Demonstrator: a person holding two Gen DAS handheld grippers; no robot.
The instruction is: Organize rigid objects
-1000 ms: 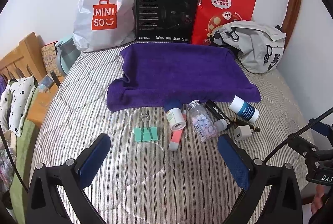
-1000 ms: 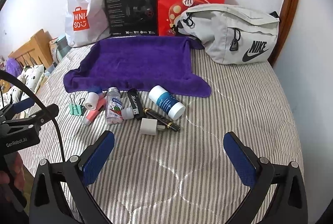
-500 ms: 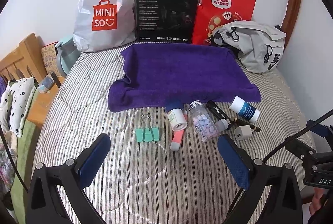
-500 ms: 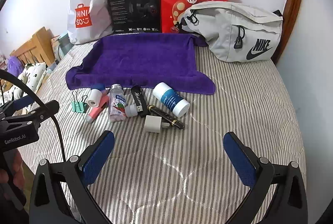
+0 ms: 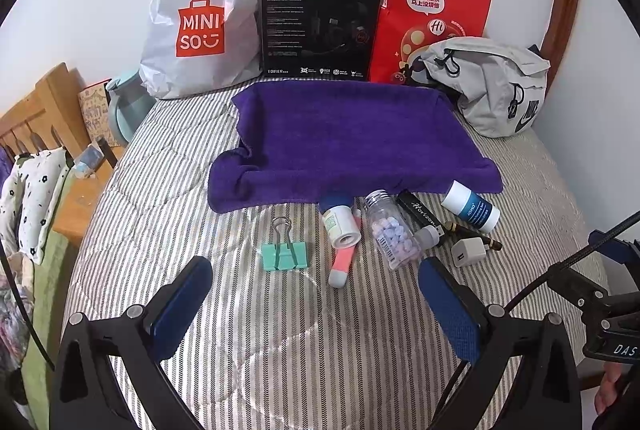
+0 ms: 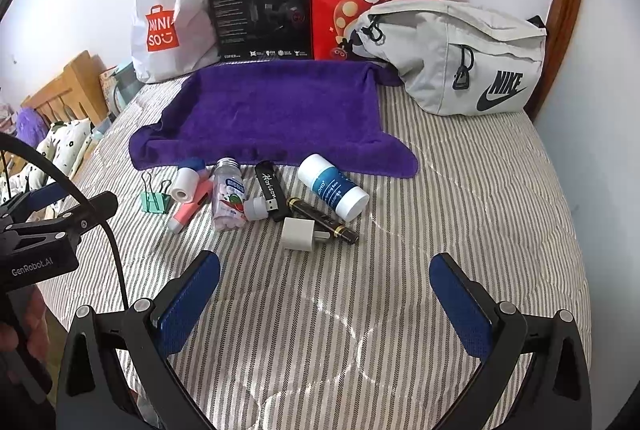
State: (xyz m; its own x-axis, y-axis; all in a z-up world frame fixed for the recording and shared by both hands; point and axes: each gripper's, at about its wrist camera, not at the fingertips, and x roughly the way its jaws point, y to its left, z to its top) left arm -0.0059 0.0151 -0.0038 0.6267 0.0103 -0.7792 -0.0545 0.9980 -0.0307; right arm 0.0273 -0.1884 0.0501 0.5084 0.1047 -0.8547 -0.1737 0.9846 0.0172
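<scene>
Presently listed, all placed against the purple towel (image 5: 352, 138) on the striped bed (image 6: 460, 190): green binder clip (image 5: 284, 254), white roll (image 5: 342, 226), pink marker (image 5: 341, 264), pill bottle (image 5: 394, 230), black USB stick (image 6: 267, 190), white-and-blue tube (image 6: 334, 186), white charger (image 6: 298, 233), all lying just beside its near edge. Left gripper (image 5: 316, 304) and right gripper (image 6: 324, 304): fingers spread wide, grasping nothing, hovering nearer the camera than the towel.

right tool (image 6: 324, 304) nearer clutter, left tool (image 5: 316, 306) slightly nearer
</scene>
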